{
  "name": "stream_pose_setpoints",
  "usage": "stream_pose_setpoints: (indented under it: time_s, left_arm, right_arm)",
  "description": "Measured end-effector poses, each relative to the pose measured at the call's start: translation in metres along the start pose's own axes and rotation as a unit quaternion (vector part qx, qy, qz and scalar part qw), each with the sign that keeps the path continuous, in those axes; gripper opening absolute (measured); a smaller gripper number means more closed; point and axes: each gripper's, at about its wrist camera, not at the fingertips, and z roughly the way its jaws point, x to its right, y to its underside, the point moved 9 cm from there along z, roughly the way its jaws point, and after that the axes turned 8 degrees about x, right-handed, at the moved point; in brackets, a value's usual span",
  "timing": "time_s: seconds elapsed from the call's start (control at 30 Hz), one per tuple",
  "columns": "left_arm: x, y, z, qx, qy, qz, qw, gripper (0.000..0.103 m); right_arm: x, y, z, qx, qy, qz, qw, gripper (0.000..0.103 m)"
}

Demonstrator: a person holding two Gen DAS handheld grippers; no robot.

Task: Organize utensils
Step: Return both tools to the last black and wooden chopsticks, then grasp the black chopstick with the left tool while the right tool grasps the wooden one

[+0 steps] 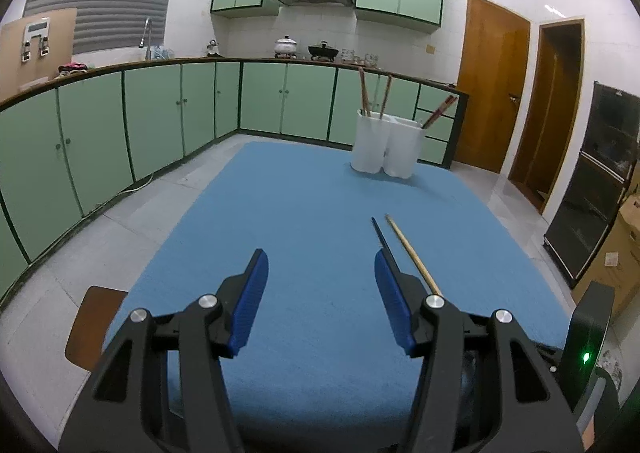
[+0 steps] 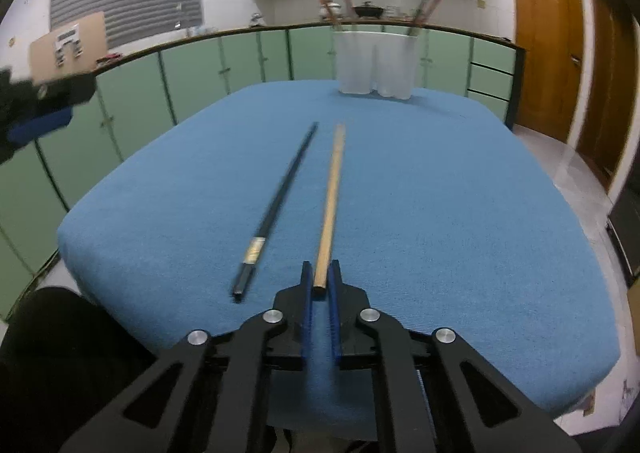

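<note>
A: On the blue worktop, what lies closest to the camera?

B: Two chopsticks, side by side and apart, both pointing away toward the far edge. One is a black chopstick, slim, with a pale gold band near its blunt near end. The other is a light wooden chopstick, plain and straw-coloured.

A: Is either one being gripped?

B: Yes. The right claw has its blue pads drawn in narrow on the blunt near end of the wooden chopstick. The black one lies free on the cloth just to its left.

A: And the other claw?

B: The left claw hangs over the worktop with its jaws spread about halfway and nothing between them. In its view the black chopstick's tip shows just past its right finger.

A: Where do the utensils go?

B: At the far edge stands a white holder with two rounded compartments. Two reddish-brown chopsticks stand in the left compartment, and a leaning pair sits in the right one.
</note>
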Motion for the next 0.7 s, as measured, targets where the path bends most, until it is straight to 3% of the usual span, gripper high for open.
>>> stream_pose_setpoints:
  time_s: [0.27,0.43,0.57,0.7]
  left_arm:
    - [0.04,0.035,0.009,-0.04,0.031,0.013,0.9986,0.054]
    - [0.073,0.069,0.015,-0.065,0.047,0.039,0.996,0.054]
    - [0.084,0.087,0.024,-0.084,0.039,0.049,0.9945,0.054]
    - [0.091,0.102,0.035,-0.105,0.029,0.055,0.9926,0.053]
  right_arm:
    - [0.064,0.001,-0.012,0.0,0.064,0.085,0.994,0.007]
    - [0.072,0.002,-0.017,-0.003,0.044,0.09,0.995,0.009]
    - [0.077,0.001,-0.024,-0.002,0.031,0.084,0.996,0.017]
    - [0.077,0.002,-0.026,-0.003,0.024,0.068,0.997,0.017]
